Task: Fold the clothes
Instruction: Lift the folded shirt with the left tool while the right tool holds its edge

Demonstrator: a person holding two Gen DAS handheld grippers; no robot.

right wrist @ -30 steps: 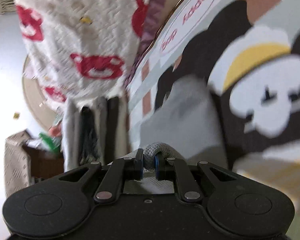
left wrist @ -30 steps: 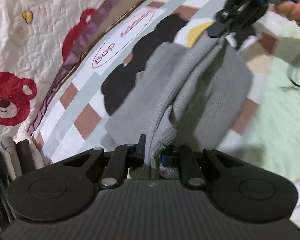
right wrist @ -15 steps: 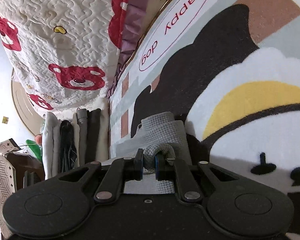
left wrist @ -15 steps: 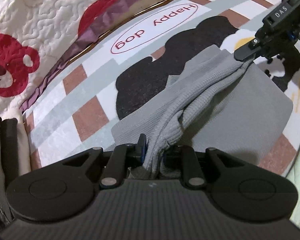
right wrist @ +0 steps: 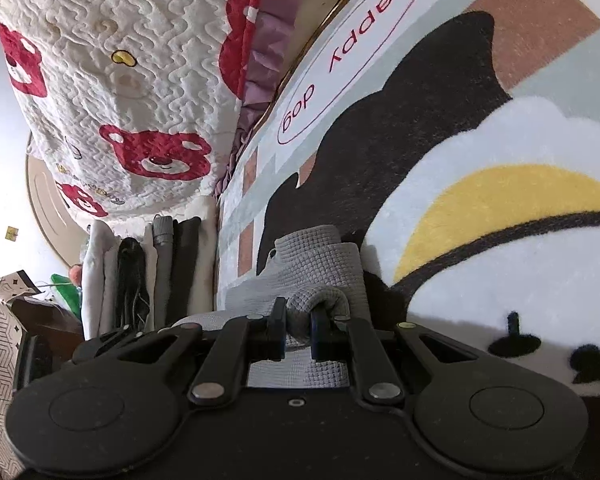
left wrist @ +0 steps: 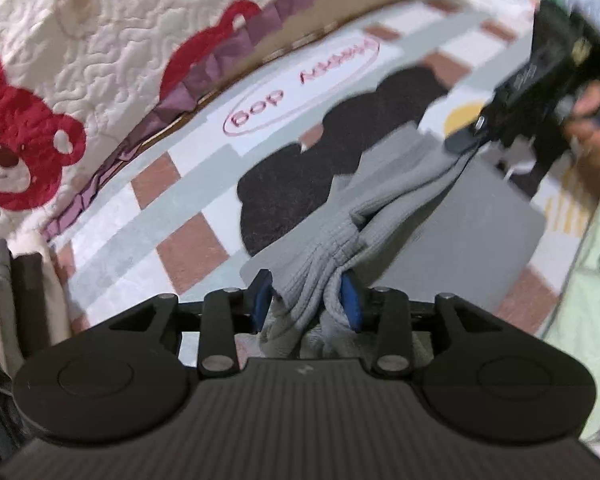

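Observation:
A grey knit garment (left wrist: 472, 220) lies folded on the rug, with one bunched ridge of cloth raised between my two grippers. The near end of that ridge runs between the blue pads (left wrist: 350, 300) of my left gripper (left wrist: 306, 300). Its jaws stand partly open and the cloth sits loosely between them. At the far end, a person's hand (left wrist: 592, 136) holds my right gripper (left wrist: 464, 146), which pinches the ridge. In the right wrist view, my right gripper (right wrist: 298, 320) is shut on a rolled fold of the grey garment (right wrist: 320, 264).
The rug (left wrist: 188, 248) has brown and grey checks, a black and white cartoon animal (right wrist: 500, 200) and a "Happy dog" label (right wrist: 340, 60). A white quilt with red bears (left wrist: 60, 80) hangs along its far edge. Stacked folded clothes (right wrist: 140, 272) and a patterned box (right wrist: 0, 340) sit left; a green mat (left wrist: 580, 320) lies right.
My left gripper's jaws have spread wider around the cloth than half a second ago. The right gripper stays shut on its fold and has shifted slightly; the garment has settled lower on the rug.

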